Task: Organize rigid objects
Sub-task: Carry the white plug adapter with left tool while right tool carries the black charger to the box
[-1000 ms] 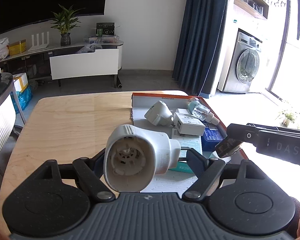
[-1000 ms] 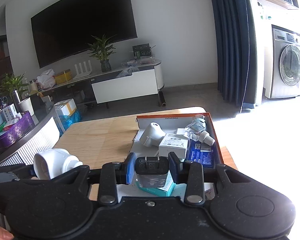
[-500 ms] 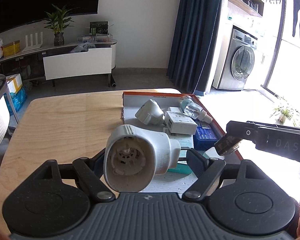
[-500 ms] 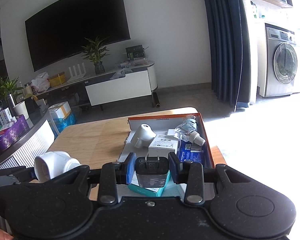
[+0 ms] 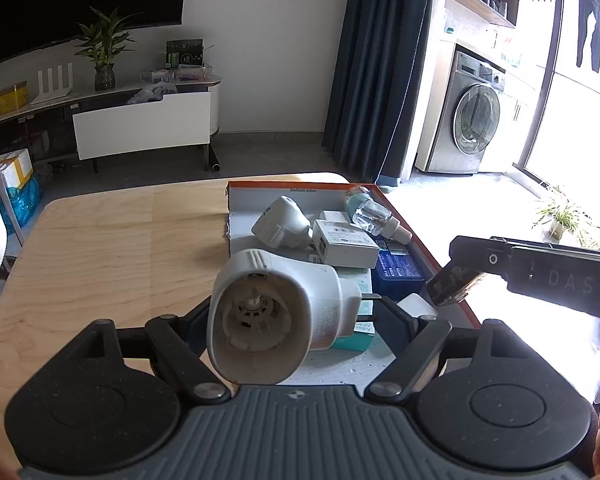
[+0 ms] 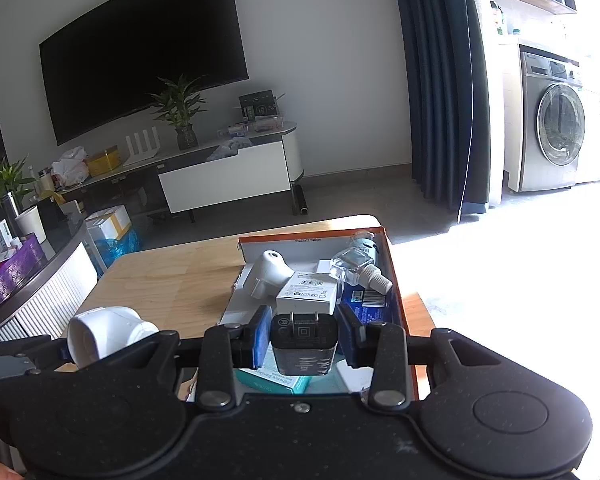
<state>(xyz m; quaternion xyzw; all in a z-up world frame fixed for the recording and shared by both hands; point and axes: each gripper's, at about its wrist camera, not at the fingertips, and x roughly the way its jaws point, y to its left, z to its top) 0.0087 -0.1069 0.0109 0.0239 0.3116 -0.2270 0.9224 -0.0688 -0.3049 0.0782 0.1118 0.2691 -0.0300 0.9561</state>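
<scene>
The left gripper points forward and somewhat downward, its jaws set wide and pressing on a white plug-in device held between them. The right gripper is to its right, tilted down about the same, jaws drawn in tight on a black charger with its prongs pointing forward.

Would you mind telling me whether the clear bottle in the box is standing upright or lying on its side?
Lying on its side: the clear bottle rests across other items near the far right corner of the orange-rimmed box, its white cap pointing toward the near right.
</scene>
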